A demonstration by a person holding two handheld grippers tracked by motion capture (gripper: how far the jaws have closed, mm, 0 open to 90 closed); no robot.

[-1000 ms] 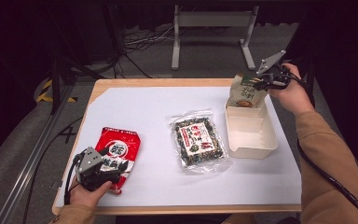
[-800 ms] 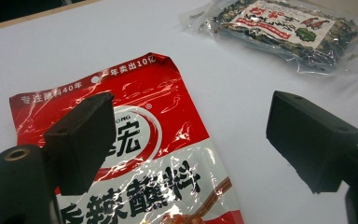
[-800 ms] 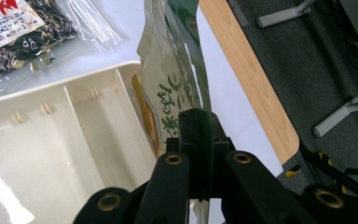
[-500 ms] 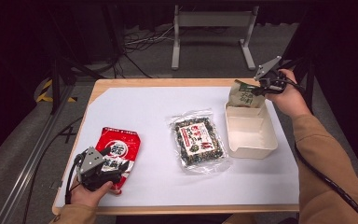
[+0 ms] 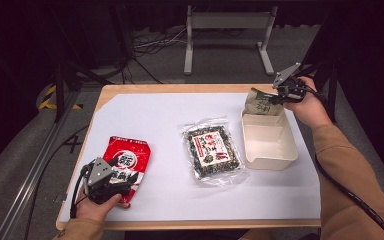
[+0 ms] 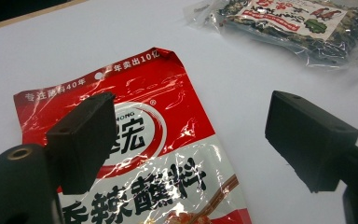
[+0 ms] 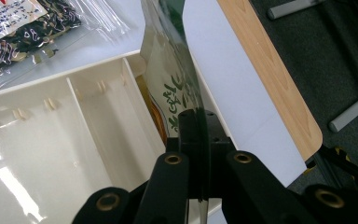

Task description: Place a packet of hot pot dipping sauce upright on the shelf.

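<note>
1. Nearest to us, at the front left of the table (image 5: 145, 107), we see the left gripper (image 5: 111, 181) in the person's left hand (image 5: 97, 206). Its jaws stand wide apart and hold nothing.
2. In the left gripper view, those open jaws hang just over the near end of a red sauce packet (image 6: 135, 154), which lies flat on the white table cover; one jaw is above the packet, the other above bare cover beside it.
3. Further in, near the middle of the table, we see a clear bag of dried seaweed (image 5: 213, 152) lying flat, apart from the red packet (image 5: 128, 164) and just left of a cream tray (image 5: 270, 156).
4. The cream divided tray sits at the right side of the table; its compartments show bare in the right gripper view (image 7: 37, 158).
5. Farthest off, at the tray's far end, the right gripper (image 5: 279, 96) in the right hand (image 5: 307, 106) has its jaws pressed tight on the top edge of a green-and-tan pouch (image 5: 261, 103).
6. The pouch (image 7: 168, 93) hangs upright from that grip, its lower end down in the tray's far compartment.
</note>
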